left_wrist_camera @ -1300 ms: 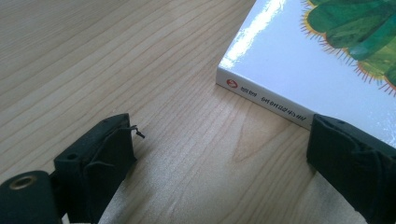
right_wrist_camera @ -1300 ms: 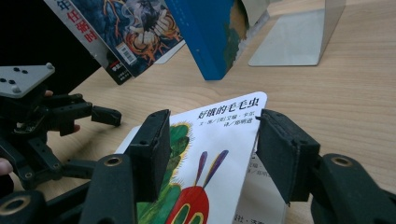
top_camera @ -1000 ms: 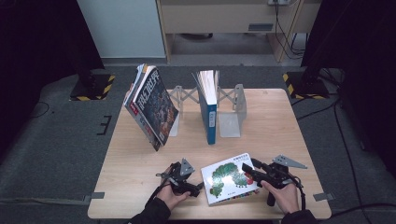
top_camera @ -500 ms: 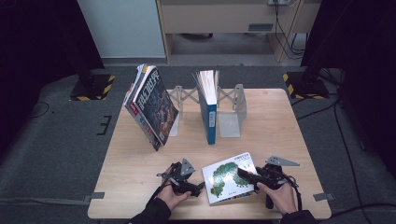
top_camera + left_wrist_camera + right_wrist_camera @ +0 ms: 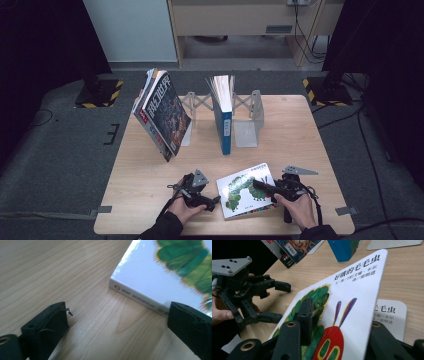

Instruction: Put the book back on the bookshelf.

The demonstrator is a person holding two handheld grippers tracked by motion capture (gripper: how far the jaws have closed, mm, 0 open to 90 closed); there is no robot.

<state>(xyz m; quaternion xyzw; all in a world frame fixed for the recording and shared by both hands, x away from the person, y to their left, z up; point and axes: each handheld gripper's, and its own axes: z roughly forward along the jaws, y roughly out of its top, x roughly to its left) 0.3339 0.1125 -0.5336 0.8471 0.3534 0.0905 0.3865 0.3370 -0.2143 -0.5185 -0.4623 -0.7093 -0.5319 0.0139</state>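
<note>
Between the just-closing fingers of the right gripper (image 5: 261, 186) the picture book's (image 5: 245, 189) cover is held, while the left gripper (image 5: 212, 201), fingers wide, rests beside its spine.

Left gripper (image 5: 212, 201) resting low near the table's front edge, held in left hand (image 5: 181, 207), jaws standing wide apart, nothing between them, pointing right. Forearm coming in from the bottom edge. Right gripper (image 5: 257, 185) held in right hand (image 5: 299, 210), pointing left toward the other gripper, jaws having just been closing, now clamping on book (image 5: 246, 189) cover, one jaw on top, one beneath. Grey plate (image 5: 299, 170) sitting on top. Both hands low, well apart.
</note>
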